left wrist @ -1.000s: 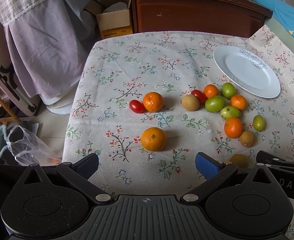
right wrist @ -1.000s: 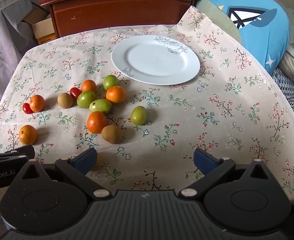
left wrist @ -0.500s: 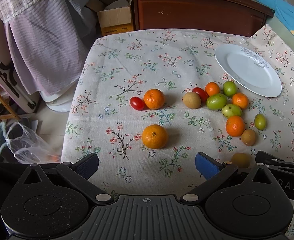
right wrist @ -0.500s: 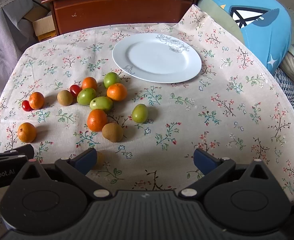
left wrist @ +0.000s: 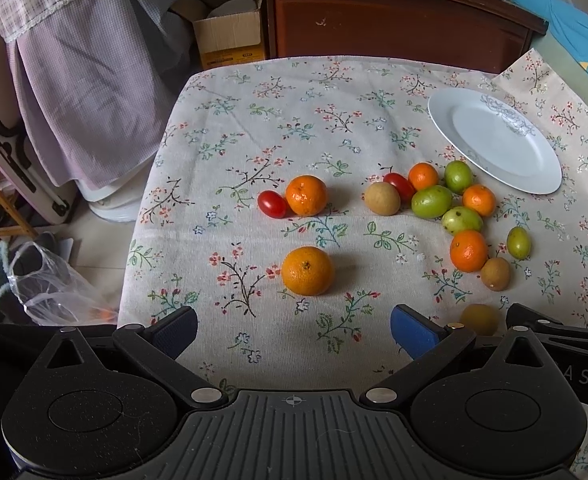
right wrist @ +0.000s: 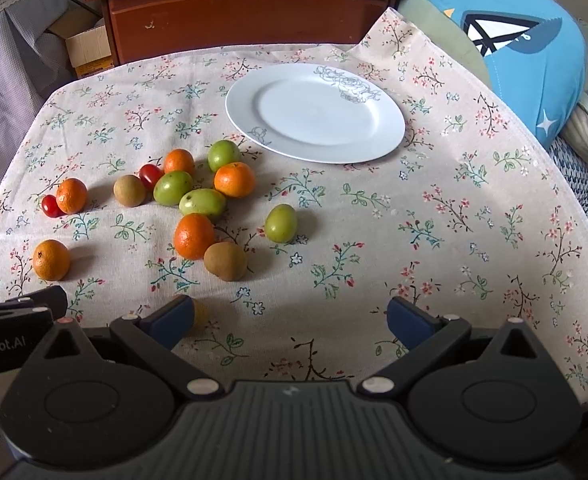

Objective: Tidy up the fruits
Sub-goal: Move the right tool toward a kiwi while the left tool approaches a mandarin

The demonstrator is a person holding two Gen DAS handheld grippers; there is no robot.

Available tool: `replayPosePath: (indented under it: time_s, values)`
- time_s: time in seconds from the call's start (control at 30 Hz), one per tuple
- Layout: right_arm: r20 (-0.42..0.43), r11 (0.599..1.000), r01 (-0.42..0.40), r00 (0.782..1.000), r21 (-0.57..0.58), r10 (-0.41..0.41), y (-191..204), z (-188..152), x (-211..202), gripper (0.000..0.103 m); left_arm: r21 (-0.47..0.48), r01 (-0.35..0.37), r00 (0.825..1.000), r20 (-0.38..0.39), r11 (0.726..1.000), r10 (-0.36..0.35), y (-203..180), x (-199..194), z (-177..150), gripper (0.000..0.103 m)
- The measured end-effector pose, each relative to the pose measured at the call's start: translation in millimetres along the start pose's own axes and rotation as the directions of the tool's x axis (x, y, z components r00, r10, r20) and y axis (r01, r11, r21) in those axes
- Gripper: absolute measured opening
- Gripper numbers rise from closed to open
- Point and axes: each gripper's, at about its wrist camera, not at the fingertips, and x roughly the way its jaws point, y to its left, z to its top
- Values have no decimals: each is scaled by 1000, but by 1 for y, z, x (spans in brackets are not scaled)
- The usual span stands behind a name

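Over the last second very little changes: both cameras draw back and rise slightly, so the table sits a bit lower and smaller in each view, while every fruit and the white plate (right wrist: 314,114) lie where they did. Nothing is picked up and the plate is bare, so the sorting seems not yet begun; the pull-back reads as a survey before the first reach.

The left gripper (left wrist: 294,326) hangs over the near edge of the floral tablecloth (left wrist: 294,120) with its jaws spread wide and nothing between them. The right gripper (right wrist: 290,316) is likewise spread wide and empty, hovering near the cloth's near edge.

The left wrist view centres on the near orange (left wrist: 308,271), which lies alone just beyond the left gripper and looks the easiest first pick. Farther off sit a second orange (left wrist: 306,195) touching a cherry tomato (left wrist: 272,204). This view also shows a cardboard box (left wrist: 230,38) and a plastic bag (left wrist: 50,288) off the table's left side, both poorly seen or absent from the other camera.

The right wrist view shows the plate whole, at the far middle of the table, and the main cluster (right wrist: 198,192) of green, orange and brown fruits clearly, with one green fruit (right wrist: 281,223) lying apart to its right. A yellowish fruit (left wrist: 479,319) near the right gripper's left finger is mostly hidden there, yet visible from the left wrist
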Motion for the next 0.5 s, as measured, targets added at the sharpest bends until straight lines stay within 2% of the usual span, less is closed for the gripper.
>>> replayPosePath:
  time_s: [0.5]
  values:
    - [2,1000,-5,1000,-1,5,2,-2,2,102,1,4,1000,-1,1000,-4,0,0,0,103]
